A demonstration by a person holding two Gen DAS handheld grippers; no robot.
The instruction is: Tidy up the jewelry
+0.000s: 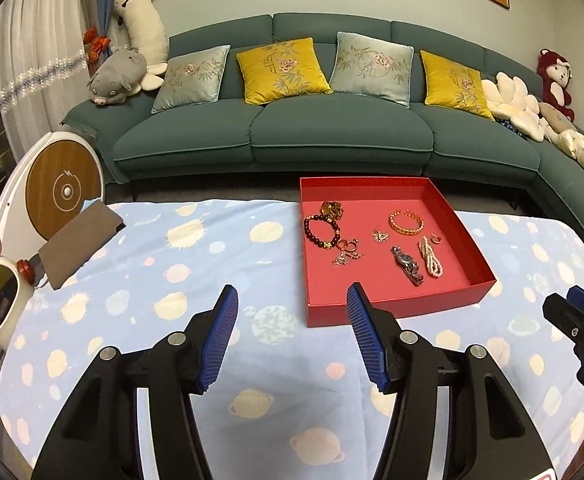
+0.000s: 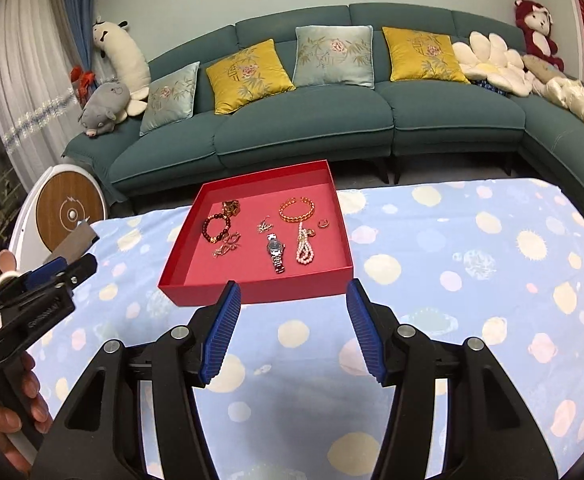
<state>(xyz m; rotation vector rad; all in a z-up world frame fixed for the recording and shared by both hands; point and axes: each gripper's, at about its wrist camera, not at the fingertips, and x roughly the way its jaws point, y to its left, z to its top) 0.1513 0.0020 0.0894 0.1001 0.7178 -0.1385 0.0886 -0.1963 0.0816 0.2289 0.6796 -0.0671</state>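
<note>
A: What is held at present?

B: Nothing. The left gripper (image 1: 292,336) is seen with its jaws apart over the cloth (image 1: 140,280), short of the tray (image 1: 396,304). The right gripper (image 2: 292,332) is likewise parted and empty, just before the tray's near wall.

A: And the jewelry?

B: All of it is laid inside the red tray, none on the cloth. A dark bead bracelet (image 2: 214,229) is found at the left with a gold piece (image 2: 231,207) touching its far side; small silver trinkets (image 2: 228,245) lie near it. A watch (image 2: 276,254) sits in the middle, a pearl strand (image 2: 305,249) beside it, a gold bangle (image 2: 297,210) farther back, and a small ring (image 2: 323,223) to the right.

A: How would these be expected to handle?

B: Everything is judged light. The watch is probably the heaviest, with a limp metal band; it is best taken across the case. The pearls will likely sag and slide, so a pinch where the loops bunch is advised. The bangle looks stiff and smooth: its rim should be gripped from above. The ring and trinkets are thin and flat on the floor of the tray, so slipping is likely. Snagging between the chains must be reckoned with.
</note>
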